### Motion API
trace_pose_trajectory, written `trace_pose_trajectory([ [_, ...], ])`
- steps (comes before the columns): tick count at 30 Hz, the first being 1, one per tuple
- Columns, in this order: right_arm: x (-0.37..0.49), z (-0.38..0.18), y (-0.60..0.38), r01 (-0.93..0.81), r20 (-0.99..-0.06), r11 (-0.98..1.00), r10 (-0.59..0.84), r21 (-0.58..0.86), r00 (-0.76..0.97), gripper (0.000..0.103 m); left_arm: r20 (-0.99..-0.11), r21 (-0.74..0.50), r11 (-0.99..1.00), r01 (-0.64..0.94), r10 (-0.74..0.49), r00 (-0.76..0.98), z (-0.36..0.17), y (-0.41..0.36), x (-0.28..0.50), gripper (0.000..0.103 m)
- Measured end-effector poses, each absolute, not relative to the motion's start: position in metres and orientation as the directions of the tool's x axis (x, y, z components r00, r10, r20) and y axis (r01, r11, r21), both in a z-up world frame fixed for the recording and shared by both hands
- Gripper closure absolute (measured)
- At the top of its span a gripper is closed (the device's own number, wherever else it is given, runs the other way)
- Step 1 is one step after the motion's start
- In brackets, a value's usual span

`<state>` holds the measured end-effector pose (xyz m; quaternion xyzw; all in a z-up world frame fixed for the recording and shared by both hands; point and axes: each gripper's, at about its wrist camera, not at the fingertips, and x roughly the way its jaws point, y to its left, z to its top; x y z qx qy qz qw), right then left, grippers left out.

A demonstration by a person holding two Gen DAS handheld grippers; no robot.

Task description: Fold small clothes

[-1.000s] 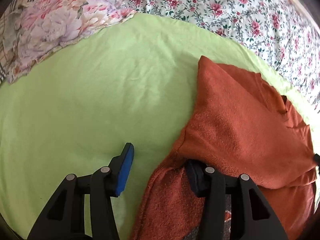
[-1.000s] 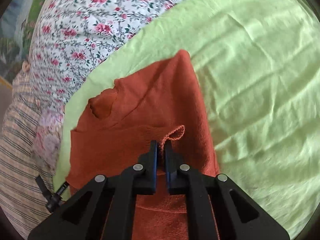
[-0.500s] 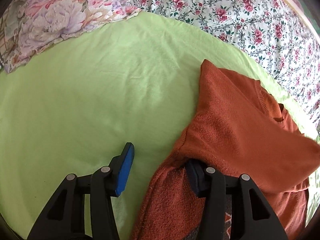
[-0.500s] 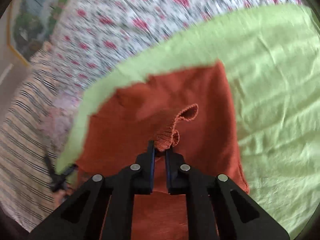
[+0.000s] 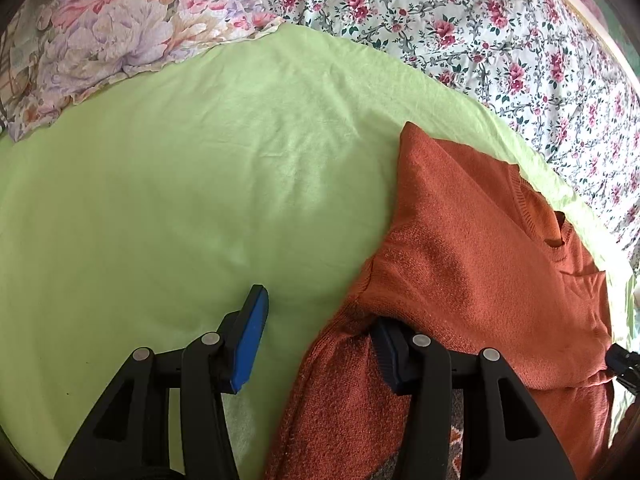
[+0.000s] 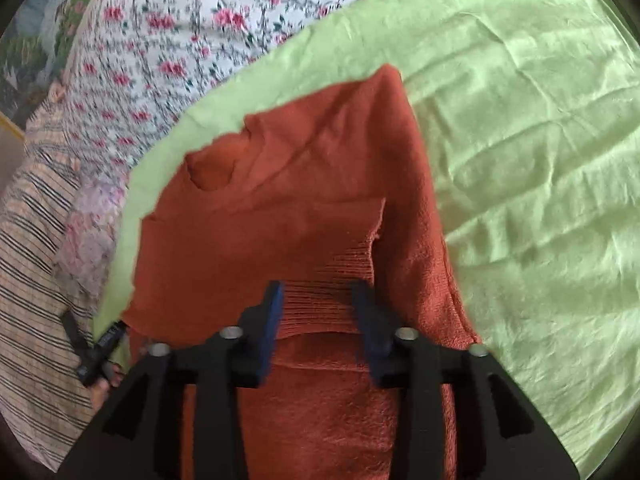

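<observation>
- Rust-orange knit made up the small sweater [image 5: 472,264], which lay on a lime-green sheet [image 5: 200,184] spread over the bed, close to the sheet's far edge where the rose-print bedspread [image 5: 460,28] began.
- A sleeve was folded across the sweater's body, its ribbed cuff [image 6: 328,280] lying flat on top, and the V-neck [image 6: 208,172] pointed toward the sheet's far edge.
- The right gripper [image 6: 320,296] hung just over that cuff with its jaws opening; the ribbed cuff sat between the blue pads [image 6: 274,304], which no longer pressed on it.
- The left gripper [image 5: 320,320] had its jaws spread about half-way: one blue pad [image 5: 250,340] stood over bare green sheet, and the other was tucked under a folded edge of the sweater, so nothing was pinched.
- A large-flowered pillow [image 5: 120,28] lay at the sheet's far left corner in the left wrist view.
- A striped cloth [image 6: 36,248] covered the bed beyond the sheet's edge in the right wrist view, with a small black clip-like object [image 6: 96,352] beside the sweater's hem; I could not tell what it was.
</observation>
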<state>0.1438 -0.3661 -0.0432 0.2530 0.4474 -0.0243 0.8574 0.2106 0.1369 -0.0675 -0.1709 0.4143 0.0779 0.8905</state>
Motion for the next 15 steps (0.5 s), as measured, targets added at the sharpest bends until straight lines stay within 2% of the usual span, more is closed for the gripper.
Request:
trace_pose_trajectory([
  [1, 0.146, -0.045, -0.362, 0.257, -0.786, 0.89, 0.16, 0.376, 0.596, 0.067, -0.765, -0.243, 0.928, -0.281, -0.005, 0.644, -0.067, 0.137, 0.211, 0.051],
  [2, 0.148, -0.044, -0.359, 0.256, -0.795, 0.904, 0.133, 0.342, 0.592, 0.099, -0.765, -0.249, 0.927, -0.282, -0.009, 0.644, -0.067, 0.139, 0.211, 0.051],
  [3, 0.15, -0.043, -0.359, 0.261, -0.798, 0.911, 0.11, 0.319, 0.592, 0.102, -0.764, -0.258, 0.923, -0.285, -0.014, 0.645, -0.067, 0.14, 0.211, 0.051],
  [7, 0.145, -0.046, -0.375, 0.337, -0.822, 0.904, 0.025, 0.261, 0.57, 0.103, -0.778, -0.25, 0.927, -0.28, -0.021, 0.628, -0.065, 0.139, 0.213, 0.052],
  [9, 0.136, -0.046, -0.382, 0.345, -0.812, 0.88, 0.075, 0.327, 0.579, 0.103, -0.792, -0.22, 0.939, -0.264, -0.014, 0.611, -0.06, 0.137, 0.208, 0.051],
  [12, 0.114, -0.03, -0.376, 0.301, -0.785, 0.882, 0.115, 0.363, 0.609, 0.096, -0.798, -0.231, 0.945, -0.233, -0.047, 0.601, -0.054, 0.141, 0.187, 0.053],
  [13, 0.105, -0.023, -0.371, 0.282, -0.781, 0.89, 0.121, 0.359, 0.612, 0.084, -0.797, -0.234, 0.946, -0.223, -0.055, 0.602, -0.051, 0.142, 0.179, 0.053],
  [14, 0.096, -0.02, -0.366, 0.268, -0.777, 0.893, 0.129, 0.361, 0.616, 0.066, -0.796, -0.241, 0.948, -0.206, -0.071, 0.602, -0.049, 0.145, 0.167, 0.053],
  [15, 0.088, -0.016, -0.362, 0.252, -0.773, 0.896, 0.14, 0.365, 0.619, 0.058, -0.796, -0.247, 0.951, -0.186, -0.09, 0.599, -0.046, 0.147, 0.155, 0.053],
])
